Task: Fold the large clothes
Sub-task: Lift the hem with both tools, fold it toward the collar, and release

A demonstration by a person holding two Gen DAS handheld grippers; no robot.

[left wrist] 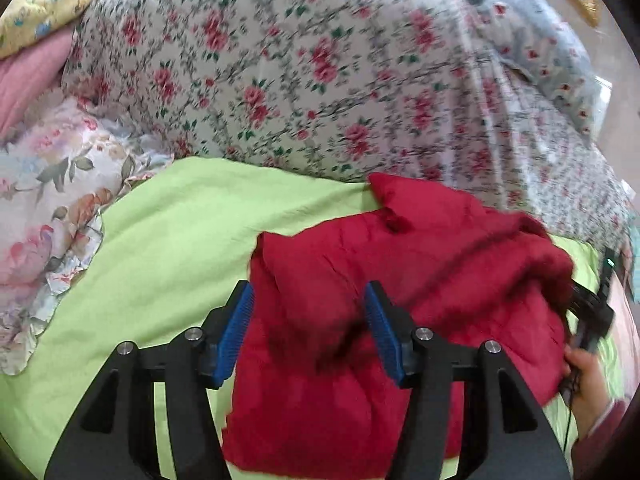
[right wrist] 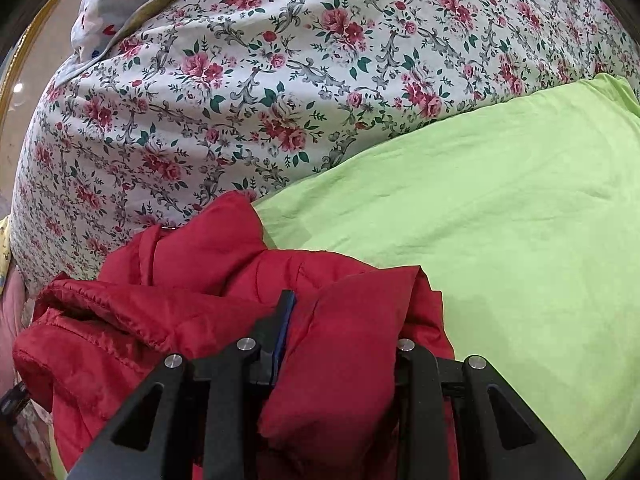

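Note:
A red padded jacket (left wrist: 420, 264) lies bunched on a light green sheet (left wrist: 168, 232). My left gripper (left wrist: 308, 320) is open, its blue pads on either side of a raised fold of the jacket. In the right wrist view the jacket (right wrist: 180, 280) fills the lower left on the green sheet (right wrist: 500, 220). My right gripper (right wrist: 340, 332) holds a thick fold of the jacket between its fingers; the right finger is hidden under the fabric. The right gripper and the hand holding it also show at the right edge of the left wrist view (left wrist: 592, 312).
A large quilt with red roses (left wrist: 300, 68) is heaped behind the jacket and shows in the right wrist view too (right wrist: 260, 92). A pastel floral pillow (left wrist: 48, 208) lies at the left, with pink and yellow bedding (left wrist: 36, 12) behind it.

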